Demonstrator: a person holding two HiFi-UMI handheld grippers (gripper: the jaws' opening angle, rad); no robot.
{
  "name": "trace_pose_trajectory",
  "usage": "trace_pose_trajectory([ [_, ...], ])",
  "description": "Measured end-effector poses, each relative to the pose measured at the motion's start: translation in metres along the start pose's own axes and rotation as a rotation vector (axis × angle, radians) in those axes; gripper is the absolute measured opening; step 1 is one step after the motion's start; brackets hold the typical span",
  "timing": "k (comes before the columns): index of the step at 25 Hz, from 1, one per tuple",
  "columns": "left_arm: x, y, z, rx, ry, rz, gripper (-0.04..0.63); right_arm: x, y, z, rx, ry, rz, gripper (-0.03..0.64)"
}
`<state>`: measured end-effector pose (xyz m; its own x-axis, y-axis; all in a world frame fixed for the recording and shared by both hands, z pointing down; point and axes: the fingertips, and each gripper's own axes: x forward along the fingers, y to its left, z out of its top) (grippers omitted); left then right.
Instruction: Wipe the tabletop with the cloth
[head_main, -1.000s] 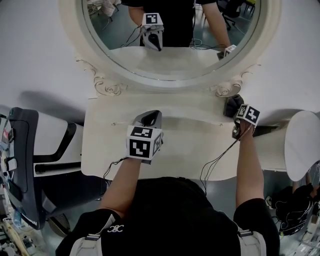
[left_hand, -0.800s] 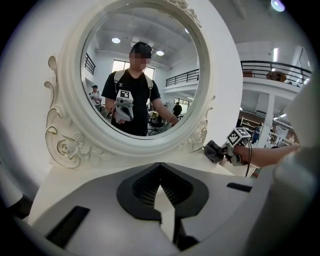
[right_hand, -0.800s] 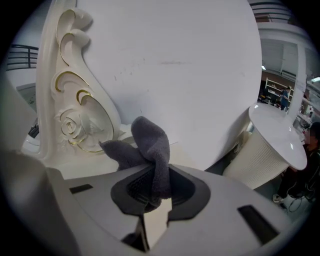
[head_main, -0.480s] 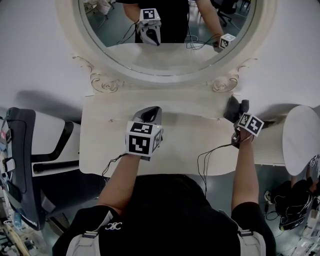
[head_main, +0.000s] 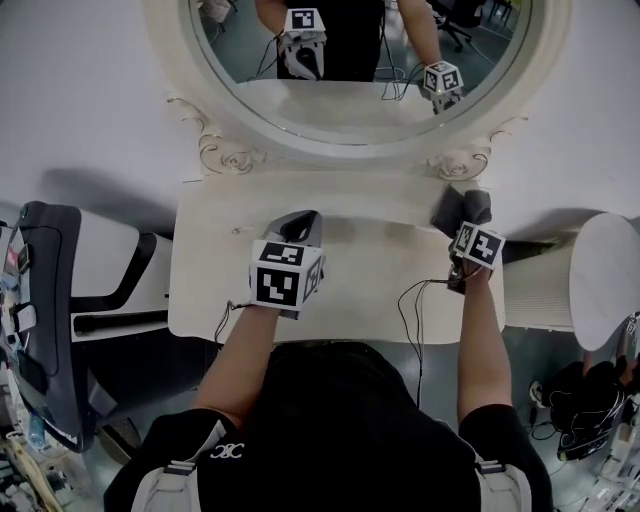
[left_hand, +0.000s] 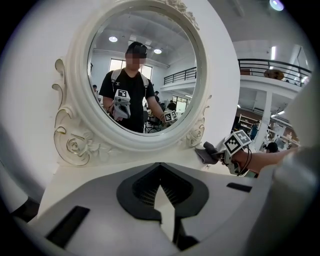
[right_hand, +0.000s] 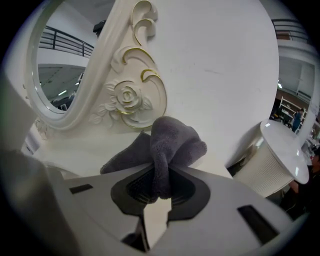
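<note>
Right gripper (head_main: 463, 222): fingers pinching a fold of the grey cloth (head_main: 453, 207). The cloth's loose part lies on the worktop (head_main: 370, 290) at the back right corner, just beside the carved scroll of the mirror frame (right_hand: 131, 97). Left gripper (head_main: 298, 228): fingers pressed together, nothing between them. It is held over the middle of the worktop, well apart from the cloth. The mirror reflects both grippers.
</note>
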<state>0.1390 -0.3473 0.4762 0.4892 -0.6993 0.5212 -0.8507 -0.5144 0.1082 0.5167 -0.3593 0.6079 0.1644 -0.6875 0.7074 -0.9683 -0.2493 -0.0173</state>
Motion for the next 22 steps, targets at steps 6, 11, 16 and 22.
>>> trace_pose_trajectory([
  [6,-0.02,0.022,-0.007,-0.004,0.002,0.014,0.0,-0.009,0.063,-0.01,0.001,-0.017,0.074,0.055],
  [11,-0.042,0.052,-0.017,-0.026,0.002,0.052,0.0,-0.013,0.126,-0.009,-0.051,-0.029,0.138,0.055],
  [16,-0.069,0.091,-0.034,-0.073,0.003,0.105,0.0,-0.019,0.189,-0.015,-0.108,-0.062,0.172,0.056],
  [22,-0.101,0.133,-0.055,-0.139,-0.002,0.177,0.0,-0.026,0.272,-0.023,-0.203,-0.062,0.259,0.055],
])
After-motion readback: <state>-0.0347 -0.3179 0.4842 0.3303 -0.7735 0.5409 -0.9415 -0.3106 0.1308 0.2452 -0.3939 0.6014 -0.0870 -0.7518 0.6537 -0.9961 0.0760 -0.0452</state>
